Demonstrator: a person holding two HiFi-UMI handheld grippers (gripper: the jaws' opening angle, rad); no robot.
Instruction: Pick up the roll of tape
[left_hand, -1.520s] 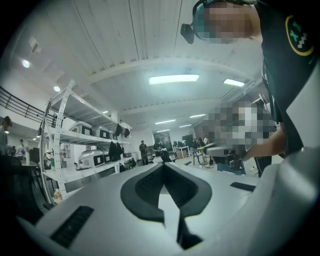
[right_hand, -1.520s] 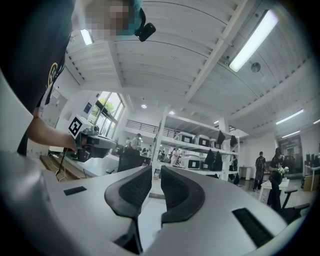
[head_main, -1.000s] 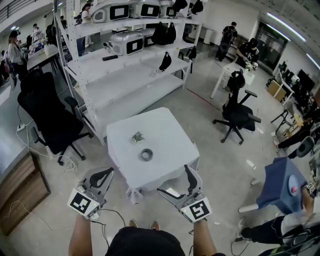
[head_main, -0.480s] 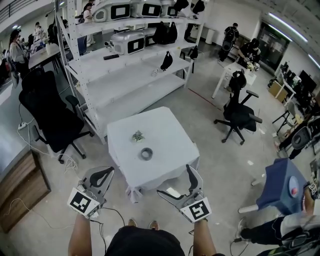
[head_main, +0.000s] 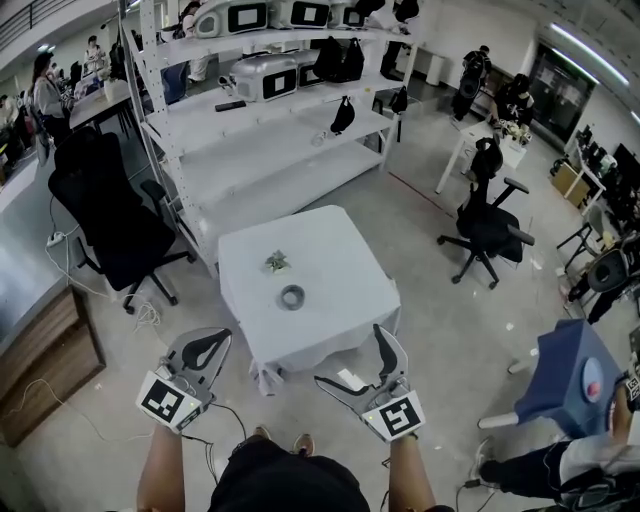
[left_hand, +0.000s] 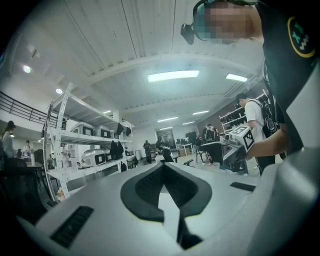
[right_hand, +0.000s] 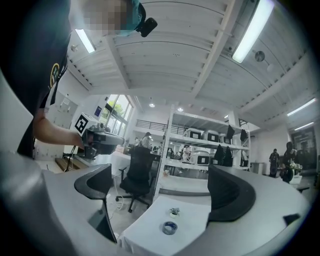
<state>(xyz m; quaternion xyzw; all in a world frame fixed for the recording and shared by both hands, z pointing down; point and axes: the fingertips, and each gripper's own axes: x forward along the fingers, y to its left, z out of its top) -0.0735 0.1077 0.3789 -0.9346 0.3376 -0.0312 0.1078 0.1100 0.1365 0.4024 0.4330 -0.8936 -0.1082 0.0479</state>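
Left tongs (head_main: 208, 340) are held low in front of the person, well short of the bench, with their jaws closed together on nothing. Right tongs (head_main: 350, 358) hang alongside them, spread as wide as they go and empty. In the right gripper view the far-off roll only shows through the gap.

Past them stands the bench (head_main: 335, 255), draped in a white cloth to below its edges. The roll of tape (head_main: 292, 296) lies flat near the middle of the top, a little toward the near edge, with bare cloth all round it. A small green thing (head_main: 277, 263), too small to name, sits just beyond it toward the far left corner, apart from the roll. Behind the bench rises a white shelving rack (head_main: 270, 140).

The roll looks light and stiff: a grey ring with an open core, unlikely to crush. Its smooth outer face may slip under a squeeze across the full width. The surer hold is probably on the ring's wall, one jaw in the core and one outside. The soft cloth could bunch under the jaw tips.
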